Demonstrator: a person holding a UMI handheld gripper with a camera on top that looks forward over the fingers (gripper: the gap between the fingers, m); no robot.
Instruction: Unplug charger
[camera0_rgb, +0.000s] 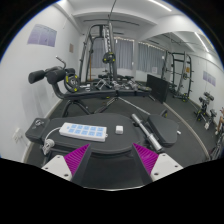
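Note:
A white power strip (80, 131) lies on a dark round surface (110, 170) just ahead of my left finger. A small white charger block (118, 128) sits close to the strip's right end; I cannot tell whether it is plugged into it. My gripper (110, 153) is open wide, its magenta pads (72, 160) spread apart with nothing between them. The strip and the charger both lie beyond the fingertips.
A grey bar-like object (140, 125) lies to the right of the charger. A black cable (42, 140) runs off the strip's left end. Beyond stand a weight bench (50, 78), a cable machine (100, 50) and a rack (180, 72).

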